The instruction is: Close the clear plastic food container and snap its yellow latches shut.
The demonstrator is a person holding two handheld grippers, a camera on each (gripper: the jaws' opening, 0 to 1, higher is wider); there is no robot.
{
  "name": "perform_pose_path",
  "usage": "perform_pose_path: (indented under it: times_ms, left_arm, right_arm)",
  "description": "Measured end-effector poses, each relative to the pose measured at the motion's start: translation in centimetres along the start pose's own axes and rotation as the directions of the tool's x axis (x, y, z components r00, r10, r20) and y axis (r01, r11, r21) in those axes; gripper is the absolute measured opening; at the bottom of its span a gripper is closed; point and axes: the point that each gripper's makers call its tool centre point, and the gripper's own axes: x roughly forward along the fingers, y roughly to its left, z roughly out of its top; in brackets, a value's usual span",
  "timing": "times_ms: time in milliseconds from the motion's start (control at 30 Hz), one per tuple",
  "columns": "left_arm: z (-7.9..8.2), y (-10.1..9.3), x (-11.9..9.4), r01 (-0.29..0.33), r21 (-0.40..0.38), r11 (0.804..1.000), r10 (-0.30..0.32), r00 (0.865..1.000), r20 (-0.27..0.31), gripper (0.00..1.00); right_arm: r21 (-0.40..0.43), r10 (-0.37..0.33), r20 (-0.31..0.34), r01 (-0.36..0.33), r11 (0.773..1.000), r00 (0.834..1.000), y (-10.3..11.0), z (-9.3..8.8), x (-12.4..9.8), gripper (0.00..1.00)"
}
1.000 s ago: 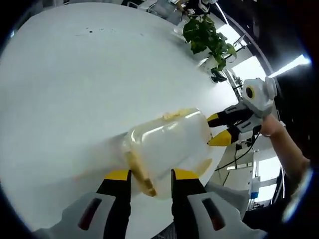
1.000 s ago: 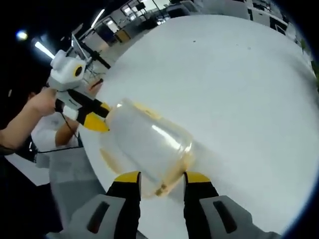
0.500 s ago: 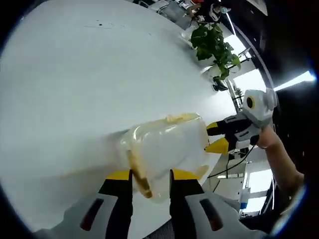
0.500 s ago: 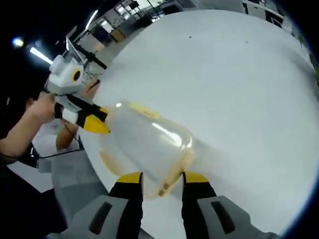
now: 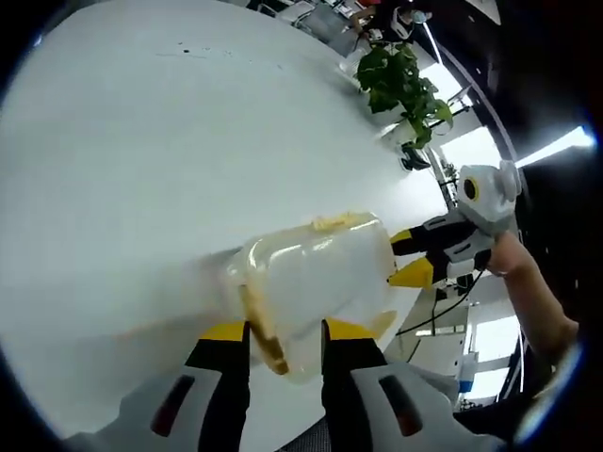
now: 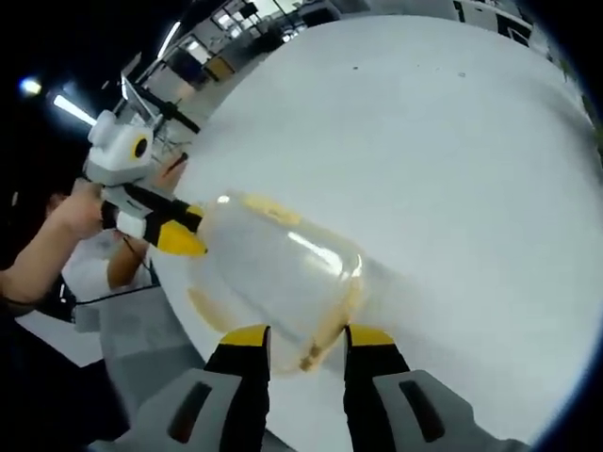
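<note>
- In the left gripper view, the left gripper (image 5: pixel 279 331) rises from the bottom edge, its yellow-tipped jaws set on either side of the near end of the container (image 5: pixel 316 276), grasping it
- This view alone shows a potted plant (image 5: pixel 403 79) at the far edge of the white table (image 5: pixel 132 160), and bright windows beyond it
- To the right in that view, the right gripper (image 5: pixel 413 256) comes in with a person's hand (image 5: pixel 504 254) behind it; its two yellow tips meet the container's far end
- In the right gripper view, on the left, the left gripper (image 6: pixel 172 226) shows with a hand (image 6: pixel 73 204) holding it and its yellow tips touching the container (image 6: pixel 283 279)
- This view alone shows ceiling lights and dark office furniture past the table (image 6: pixel 452 160)
- At the bottom, the right gripper (image 6: pixel 307 339) has its jaws on either side of the container's near end with a yellow latch (image 6: pixel 320 341) between them, grasping that end
- The container is clear, rounded plastic with a yellow band at the rim, lying on its side near the table's edge; whether it touches the table I cannot tell
- Whether the latches are snapped shut I cannot tell
</note>
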Motion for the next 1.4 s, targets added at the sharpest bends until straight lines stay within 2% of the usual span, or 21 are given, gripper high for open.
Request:
perform_pose_path:
  times_ms: [233, 333, 367, 400, 433, 500, 600, 667, 767, 833, 867, 900, 933, 1000, 1067, 1100, 1133, 1200, 1267, 1333, 1400]
  left_arm:
    - [0.4, -0.1, 0.3, 0.004, -0.006, 1.000, -0.004, 1.000, -0.002, 0.29]
    - [0.4, -0.3, 0.2, 0.004, 0.003, 1.000, -0.004, 1.000, 0.004, 0.29]
    - [0.4, -0.3, 0.2, -0.001, 0.018, 1.000, 0.001, 1.000, 0.012, 0.30]
    - [0.6, -0.3, 0.1, -0.017, 0.064, 0.998, 0.015, 1.000, 0.027, 0.30]
    - [0.4, -0.4, 0.2, -0.019, 0.091, 0.996, 0.017, 1.000, 0.019, 0.31]
    - [0.3, -0.6, 0.3, -0.036, 0.160, 0.986, 0.033, 0.999, 0.019, 0.34]
    - [1.0, -0.3, -0.1, -0.094, 0.235, 0.967, 0.083, 0.995, 0.059, 0.34]
    - [1.5, 0.0, -0.8, -0.144, 0.293, 0.945, 0.125, 0.989, 0.082, 0.36]
    - [1.5, -0.3, -1.1, -0.146, 0.342, 0.928, 0.129, 0.989, 0.072, 0.42]
    - [1.8, -0.7, -1.4, -0.150, 0.455, 0.878, 0.132, 0.989, 0.070, 0.42]
    - [1.8, -0.7, -1.6, -0.156, 0.486, 0.860, 0.145, 0.988, 0.059, 0.42]
    - [1.8, -0.8, -1.8, -0.156, 0.535, 0.830, 0.153, 0.987, 0.051, 0.42]
    - [1.9, -1.0, -1.8, -0.154, 0.562, 0.813, 0.151, 0.987, 0.051, 0.42]
    - [1.8, -1.3, -2.0, -0.150, 0.592, 0.791, 0.157, 0.987, 0.040, 0.42]
    - [1.8, -1.7, -2.0, -0.132, 0.630, 0.765, 0.143, 0.989, 0.033, 0.43]
    - [1.7, -1.9, -2.0, -0.127, 0.633, 0.764, 0.142, 0.990, 0.028, 0.43]
    - [1.7, -2.3, -1.9, -0.108, 0.652, 0.750, 0.124, 0.992, 0.021, 0.44]
    - [1.5, -2.6, -1.8, -0.097, 0.667, 0.738, 0.116, 0.993, 0.015, 0.46]
    - [1.3, -2.7, -1.6, -0.077, 0.694, 0.716, 0.114, 0.993, -0.007, 0.46]
    - [1.1, -2.7, -1.6, -0.070, 0.703, 0.708, 0.117, 0.993, -0.019, 0.46]
    - [0.9, -3.0, -1.5, -0.053, 0.722, 0.689, 0.109, 0.994, -0.032, 0.47]
  right_arm:
    - [0.003, 0.007, 0.008, -0.007, 1.000, 1.000, 0.0, 0.0, -0.1, 0.29]
    - [-0.011, 0.010, 0.042, -0.010, 1.000, 0.999, 0.1, -0.1, -0.3, 0.29]
    - [-0.019, 0.010, 0.048, -0.009, 1.000, 0.999, 0.1, -0.2, -0.3, 0.29]
    - [-0.040, 0.006, 0.060, -0.003, 0.999, 0.998, 0.1, -0.1, -0.3, 0.29]
    - [-0.051, 0.003, 0.065, 0.001, 0.999, 0.998, 0.2, -0.1, -0.4, 0.29]
    - [-0.075, -0.005, 0.069, 0.010, 0.997, 0.998, 0.2, -0.3, -0.5, 0.28]
    - [-0.114, -0.025, 0.059, 0.032, 0.993, 0.998, 0.1, -0.4, -0.8, 0.26]
    - [-0.175, -0.054, 0.059, 0.063, 0.983, 0.997, -0.2, -0.2, -1.2, 0.26]
    - [-0.201, -0.047, 0.052, 0.056, 0.978, 0.998, 0.2, 0.0, -1.4, 0.27]
    - [-0.268, -0.073, 0.073, 0.090, 0.959, 0.995, -0.1, 0.8, -1.8, 0.28]
    - [-0.288, -0.079, 0.075, 0.098, 0.953, 0.994, -0.1, 1.0, -2.0, 0.28]
    - [-0.301, -0.080, 0.080, 0.101, 0.948, 0.994, 0.0, 1.4, -2.2, 0.29]
    - [-0.319, -0.071, 0.086, 0.095, 0.943, 0.994, 0.2, 1.7, -2.3, 0.29]
    - [-0.346, -0.058, 0.077, 0.081, 0.935, 0.995, 0.8, 2.0, -2.6, 0.30]
    - [-0.405, -0.056, 0.083, 0.085, 0.910, 0.995, 1.3, 2.4, -2.7, 0.32]
    - [-0.418, -0.060, 0.075, 0.086, 0.904, 0.995, 1.4, 2.4, -2.7, 0.33]
    - [-0.446, -0.058, 0.067, 0.082, 0.891, 0.996, 1.5, 2.4, -2.6, 0.33]
    - [-0.468, -0.061, 0.059, 0.082, 0.880, 0.996, 1.8, 2.4, -2.5, 0.34]
    - [-0.491, -0.065, 0.047, 0.079, 0.867, 0.997, 1.9, 2.3, -2.3, 0.35]
    - [-0.513, -0.064, 0.038, 0.074, 0.855, 0.997, 2.0, 2.2, -2.2, 0.35]
    - [-0.526, -0.059, 0.030, 0.066, 0.848, 0.998, 2.1, 2.1, -2.2, 0.37]
